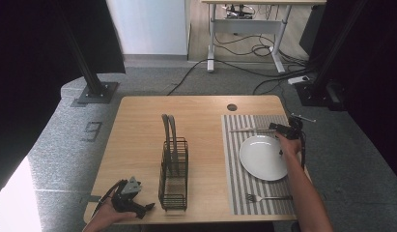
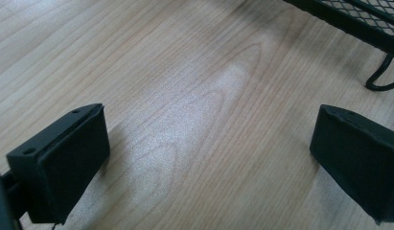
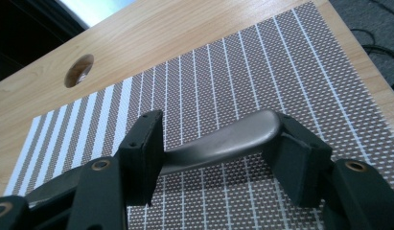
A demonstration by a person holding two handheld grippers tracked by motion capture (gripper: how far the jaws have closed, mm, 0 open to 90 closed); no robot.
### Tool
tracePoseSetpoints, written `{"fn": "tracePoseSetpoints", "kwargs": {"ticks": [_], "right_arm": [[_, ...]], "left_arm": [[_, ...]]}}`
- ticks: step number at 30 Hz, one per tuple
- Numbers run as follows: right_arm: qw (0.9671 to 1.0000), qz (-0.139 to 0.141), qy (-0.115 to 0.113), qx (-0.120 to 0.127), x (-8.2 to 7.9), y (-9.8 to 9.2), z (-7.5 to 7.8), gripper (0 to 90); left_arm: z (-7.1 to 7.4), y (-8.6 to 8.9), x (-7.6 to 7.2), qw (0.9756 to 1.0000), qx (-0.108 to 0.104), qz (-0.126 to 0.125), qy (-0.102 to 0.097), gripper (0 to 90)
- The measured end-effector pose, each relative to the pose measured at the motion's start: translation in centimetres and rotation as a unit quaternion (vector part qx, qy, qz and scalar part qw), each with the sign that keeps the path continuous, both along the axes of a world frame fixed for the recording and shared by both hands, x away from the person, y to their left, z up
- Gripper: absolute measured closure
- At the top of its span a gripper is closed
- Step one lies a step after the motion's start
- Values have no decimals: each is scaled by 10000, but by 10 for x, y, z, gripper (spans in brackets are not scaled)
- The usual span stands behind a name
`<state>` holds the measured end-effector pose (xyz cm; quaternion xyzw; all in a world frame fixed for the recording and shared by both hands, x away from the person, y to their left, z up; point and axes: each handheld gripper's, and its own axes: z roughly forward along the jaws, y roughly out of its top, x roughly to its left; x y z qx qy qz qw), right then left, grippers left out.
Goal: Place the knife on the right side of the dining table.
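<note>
The knife [image 3: 218,143], dull grey metal with a curved handle, lies flat on the striped placemat [image 3: 261,76], its long axis running crosswise beyond the plate [image 1: 263,157]. The right hand-held gripper [image 3: 218,158] straddles its handle with jaws parted, not pressing. The left hand-held gripper [image 2: 209,158] gapes wide over bare worktop [image 2: 185,72].

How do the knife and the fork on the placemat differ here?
The knife lies beyond the plate, its handle between the right claw's open jaws; the fork lies on the plate's near side, away from either claw. Both are metal, lie flat on the striped placemat, and point left in the high view.
</note>
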<state>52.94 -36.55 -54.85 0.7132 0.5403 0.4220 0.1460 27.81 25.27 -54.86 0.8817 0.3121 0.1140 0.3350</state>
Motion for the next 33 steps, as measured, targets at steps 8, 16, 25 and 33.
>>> {"fn": "tracePoseSetpoints", "kwargs": {"ticks": [8,16,25,33], "right_arm": [[10000,-43,74,42,-1,-1,1,404],[9995,-126,255,-158,-3,3,5,392],[9982,-112,407,-434,-4,7,8,398],[9979,77,241,-591,-4,9,13,391]], "left_arm": [[0,0,0,10000,0,3,0,0],[0,0,0,10000,1,5,-1,0],[0,0,0,10000,0,7,0,0],[0,0,0,10000,1,8,0,0]]}}
